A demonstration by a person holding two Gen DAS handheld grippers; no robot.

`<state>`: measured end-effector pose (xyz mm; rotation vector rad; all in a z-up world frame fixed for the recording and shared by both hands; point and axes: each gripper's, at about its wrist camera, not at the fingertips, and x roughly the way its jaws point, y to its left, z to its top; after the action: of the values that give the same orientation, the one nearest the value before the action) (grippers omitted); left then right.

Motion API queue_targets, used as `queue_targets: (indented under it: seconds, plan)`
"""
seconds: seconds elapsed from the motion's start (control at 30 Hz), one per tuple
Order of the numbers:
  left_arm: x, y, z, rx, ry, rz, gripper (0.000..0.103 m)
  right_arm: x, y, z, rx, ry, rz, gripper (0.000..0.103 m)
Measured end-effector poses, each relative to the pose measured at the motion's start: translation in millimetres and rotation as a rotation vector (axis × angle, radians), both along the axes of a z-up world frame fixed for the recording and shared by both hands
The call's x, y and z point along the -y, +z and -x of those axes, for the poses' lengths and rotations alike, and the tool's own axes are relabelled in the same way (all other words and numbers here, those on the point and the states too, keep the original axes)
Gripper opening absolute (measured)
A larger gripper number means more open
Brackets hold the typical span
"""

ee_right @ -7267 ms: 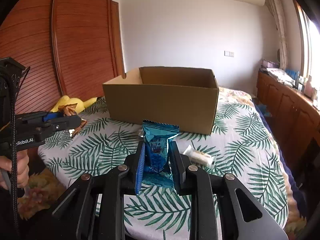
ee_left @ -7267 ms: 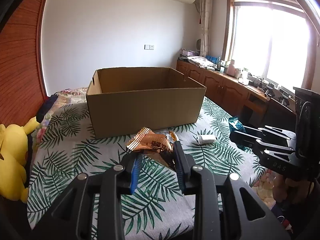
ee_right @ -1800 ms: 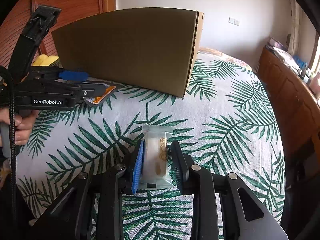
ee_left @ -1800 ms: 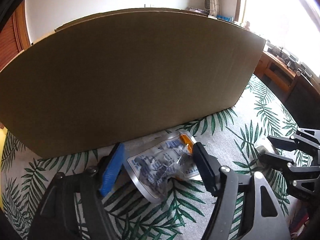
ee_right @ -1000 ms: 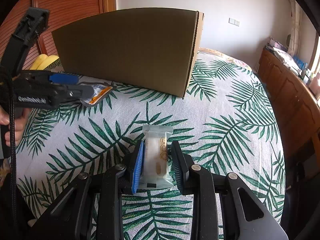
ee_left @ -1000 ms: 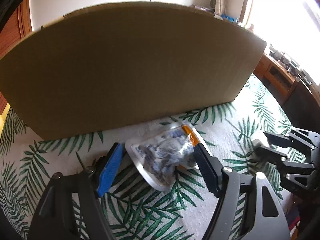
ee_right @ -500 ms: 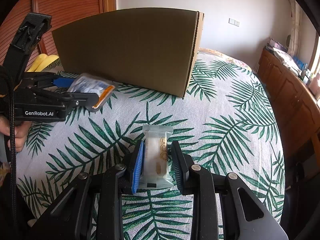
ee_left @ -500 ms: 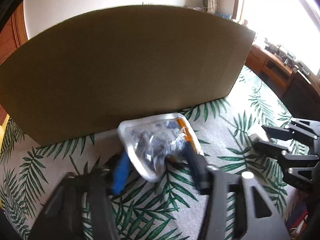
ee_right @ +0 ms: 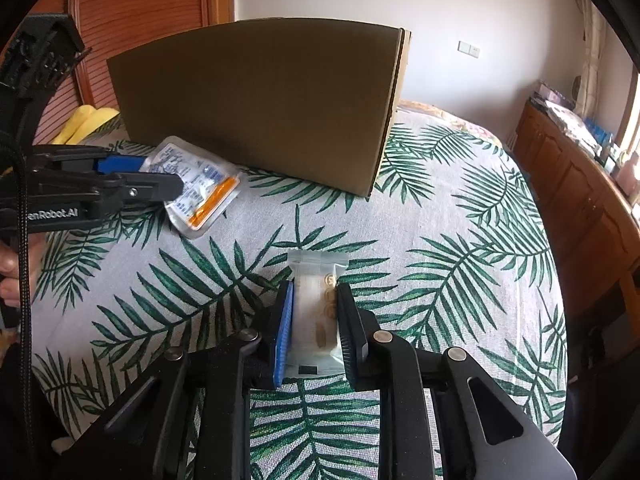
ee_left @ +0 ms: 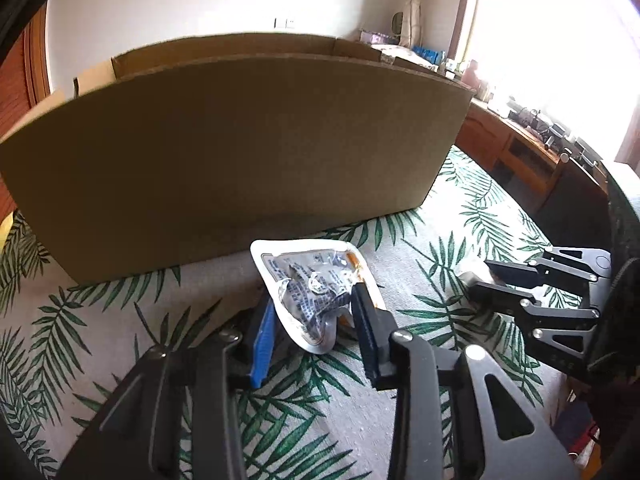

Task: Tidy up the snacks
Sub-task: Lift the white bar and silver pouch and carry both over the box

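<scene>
A silvery snack pouch (ee_left: pixel 304 264) with an orange stripe sits between the pads of my left gripper (ee_left: pixel 311 297), whose jaws are closing on it. The pouch hangs tilted just above the leaf-print cloth, in front of the near wall of the open cardboard box (ee_left: pixel 240 140). The right wrist view shows the same pouch (ee_right: pixel 204 188) sticking out past the left gripper (ee_right: pixel 160 174). A white snack packet (ee_right: pixel 318 264) lies flat on the cloth. My right gripper (ee_right: pixel 315 286) is closing on its two long sides, pads touching it.
The cardboard box (ee_right: pixel 260 100) fills the back of the cloth-covered surface (ee_right: pixel 460 240). A yellow plush toy (ee_right: pixel 86 120) lies left of it. A wooden cabinet (ee_right: pixel 580 184) runs along the right. A person's hand (ee_right: pixel 8 268) holds the left gripper's handle.
The left jaws have narrowed onto the silvery pouch and raised it off the cloth, tilting it up. The right jaws have narrowed slightly onto the white packet; that hand has stayed put.
</scene>
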<state>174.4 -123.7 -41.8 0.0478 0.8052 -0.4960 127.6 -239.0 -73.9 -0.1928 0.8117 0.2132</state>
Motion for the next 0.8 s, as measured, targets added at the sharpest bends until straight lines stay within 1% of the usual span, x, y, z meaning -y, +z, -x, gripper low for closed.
queue_targets:
  seconds: [0.1, 0.23, 0.3, 0.33, 0.43, 0.63, 0.8]
  plan:
    - [-1.6, 4.7, 3.8, 0.019, -0.006, 0.011, 0.026, 0.6, 1.0, -0.1, 0.003, -0.009, 0.002, 0.019]
    - [-4.8, 10.2, 7.2, 0.038, -0.016, 0.033, 0.021, 1.9, 4.0, 1.9, 0.019, -0.016, 0.006, 0.019]
    - [-4.8, 12.2, 7.4, 0.049, -0.022, 0.055, 0.013, 0.9, 4.0, 2.9, 0.02, -0.019, 0.015, 0.019]
    - [-6.2, 15.4, 9.1, 0.052, -0.027, 0.066, 0.011, 0.4, 4.4, 3.9, 0.024, -0.02, 0.016, 0.019]
    - [-6.4, 19.0, 13.2, 0.067, -0.033, 0.058, 0.007, -1.8, 6.5, 7.0, 0.029, -0.016, 0.012, 0.019]
    - [-12.2, 25.6, 18.9, 0.068, -0.037, 0.079, 0.006, -6.0, 13.2, 10.6, 0.048, -0.009, 0.01, 0.019]
    - [-13.8, 39.1, 23.3, 0.089, -0.049, 0.087, 0.006, -9.2, 22.6, 14.3, 0.069, -0.004, 0.005, 0.019]
